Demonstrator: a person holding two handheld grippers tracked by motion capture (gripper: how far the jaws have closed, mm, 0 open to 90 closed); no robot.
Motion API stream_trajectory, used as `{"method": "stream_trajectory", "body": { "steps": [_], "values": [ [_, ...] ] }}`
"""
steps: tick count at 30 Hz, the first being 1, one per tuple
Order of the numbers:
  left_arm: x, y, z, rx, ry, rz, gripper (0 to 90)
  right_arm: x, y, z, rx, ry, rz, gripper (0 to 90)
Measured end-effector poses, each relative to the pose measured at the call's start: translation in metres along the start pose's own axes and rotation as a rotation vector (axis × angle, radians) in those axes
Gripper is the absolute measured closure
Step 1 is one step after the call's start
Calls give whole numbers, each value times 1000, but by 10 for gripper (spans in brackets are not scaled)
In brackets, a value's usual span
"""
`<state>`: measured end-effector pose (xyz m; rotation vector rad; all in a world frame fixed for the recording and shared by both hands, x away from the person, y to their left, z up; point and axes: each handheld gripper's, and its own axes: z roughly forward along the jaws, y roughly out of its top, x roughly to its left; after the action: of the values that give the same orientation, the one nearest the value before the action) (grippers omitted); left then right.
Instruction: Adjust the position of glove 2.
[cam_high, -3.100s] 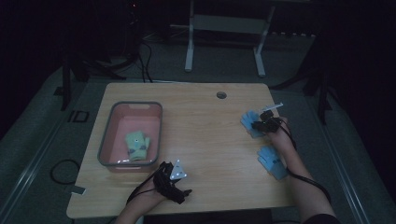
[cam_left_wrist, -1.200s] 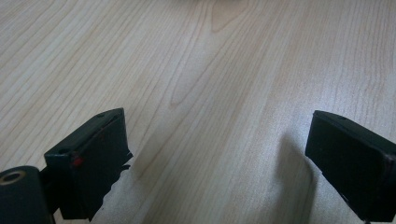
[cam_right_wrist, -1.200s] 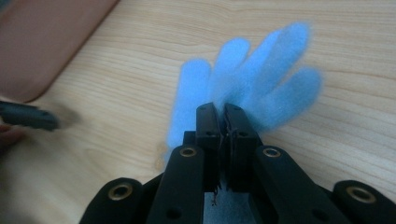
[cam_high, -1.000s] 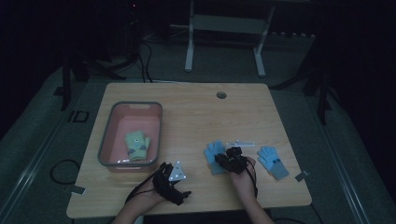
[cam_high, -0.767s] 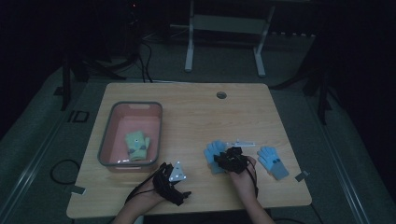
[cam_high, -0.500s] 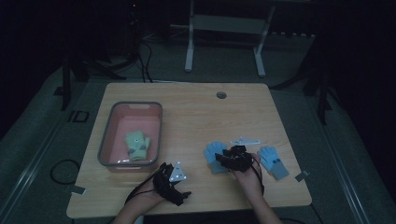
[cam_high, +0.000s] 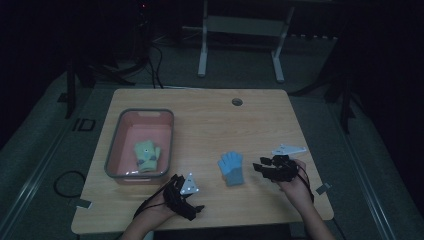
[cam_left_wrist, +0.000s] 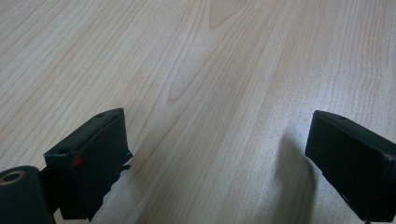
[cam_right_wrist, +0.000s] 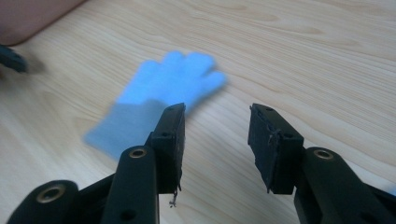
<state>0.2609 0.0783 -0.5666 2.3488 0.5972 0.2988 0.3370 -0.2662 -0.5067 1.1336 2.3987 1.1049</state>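
A blue glove (cam_high: 231, 169) lies flat on the wooden table (cam_high: 210, 125), fingers pointing away from the person. My right gripper (cam_high: 259, 168) hovers just to its right, jaws aimed at it. In the right gripper view the glove (cam_right_wrist: 163, 86) lies ahead and to the left of my right gripper (cam_right_wrist: 217, 112). Its jaws have just been opening, and they stand open with only bare wood between them. My left gripper (cam_high: 185, 197) rests near the table's front edge, left of the glove. In its own view the left gripper (cam_left_wrist: 219, 121) is wide open over bare wood.
A pink bin (cam_high: 114, 155) with a grey rim stands at the table's left and holds a yellow-green glove (cam_high: 146, 155). A round cable hole (cam_high: 237, 102) sits near the far edge. A white table frame (cam_high: 240, 30) and cables lie on the dark floor beyond.
My right gripper carried a blue glove from the far right to the middle front, let go of it and drew back to the right. The left gripper stayed put.
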Motion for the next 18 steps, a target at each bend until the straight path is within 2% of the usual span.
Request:
{"method": "stream_trajectory", "body": {
  "steps": [3, 4, 8, 12, 14, 18],
  "values": [
    [-1, 0, 1, 7, 2, 4, 64, -12, -7, -6, 12, -5, 9, 560],
    [-1, 0, 1, 7, 2, 4, 64, -12, -7, -6, 12, -5, 9, 560],
    [0, 0, 0, 2, 1, 2, 64, -33, -13, -15, 33, -20, 24, 574],
    [0, 0, 0, 2, 8, 3, 64, -54, -16, -27, 42, -57, 5, 597],
    [0, 0, 0, 4, 10, -4, 64, -66, -18, -32, 63, -81, 5, 607],
    [-1, 0, 0, -2, 9, 1, 64, -79, -25, -38, 97, -101, -1, 613]
  ]
}}
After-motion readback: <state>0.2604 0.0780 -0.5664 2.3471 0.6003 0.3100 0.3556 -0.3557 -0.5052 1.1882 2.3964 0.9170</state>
